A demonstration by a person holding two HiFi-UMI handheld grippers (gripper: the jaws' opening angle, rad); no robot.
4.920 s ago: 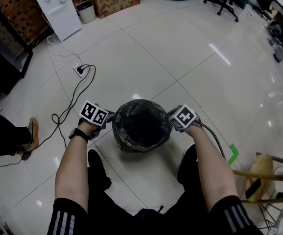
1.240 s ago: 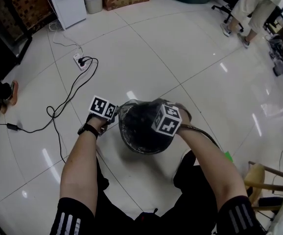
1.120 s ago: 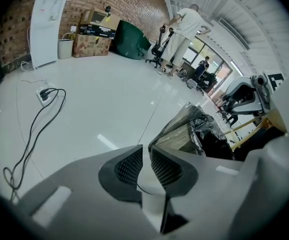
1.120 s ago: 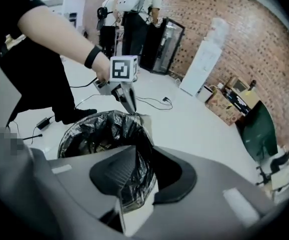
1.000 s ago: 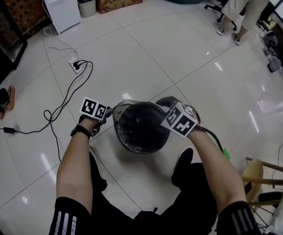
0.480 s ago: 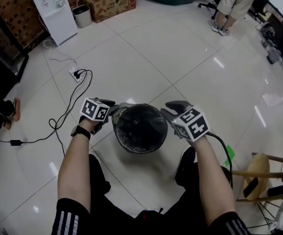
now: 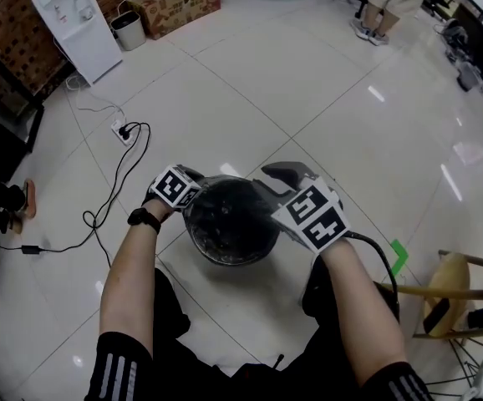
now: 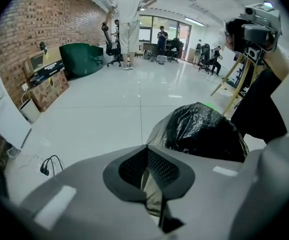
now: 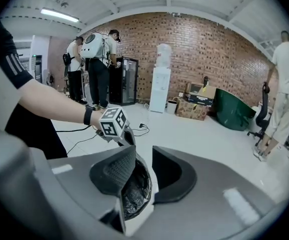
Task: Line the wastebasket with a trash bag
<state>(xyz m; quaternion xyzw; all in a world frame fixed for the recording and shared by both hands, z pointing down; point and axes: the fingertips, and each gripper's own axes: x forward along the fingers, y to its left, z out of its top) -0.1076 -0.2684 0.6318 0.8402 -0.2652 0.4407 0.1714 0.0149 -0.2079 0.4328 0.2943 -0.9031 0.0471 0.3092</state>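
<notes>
**Head view.** The wastebasket [image 7: 225, 259] stands on the white tiled floor [image 7: 308, 82] at frame centre. A black trash bag [image 7: 225, 220] fills its mouth and laps over the rim. The left gripper [image 7: 193, 194] is at the basket's left rim. The right gripper [image 7: 273, 184] is over the upper right rim; whether it touches there cannot be told. A power strip [image 7: 123, 130] with a black cable lies to the upper left. A white water dispenser [image 7: 70, 15] and a cardboard box [image 7: 175, 0] stand along the brick wall at top left. A wooden stool [image 7: 463, 295] is at lower right.

**Left gripper view.** The jaws have just been closing and now stand together. They are clamped on a thin, pale, stretched fold of the bag's film, which shows between the pads at lower centre. That film runs up and right to the black bulk of the bag at centre right.

**Right gripper view.** The jaws stand apart with nothing pinched between the pads. Through and below the gap, at lower centre, the bag-lined mouth of the basket is visible. The left gripper's marker cube sits just above it, at the far rim.
</notes>
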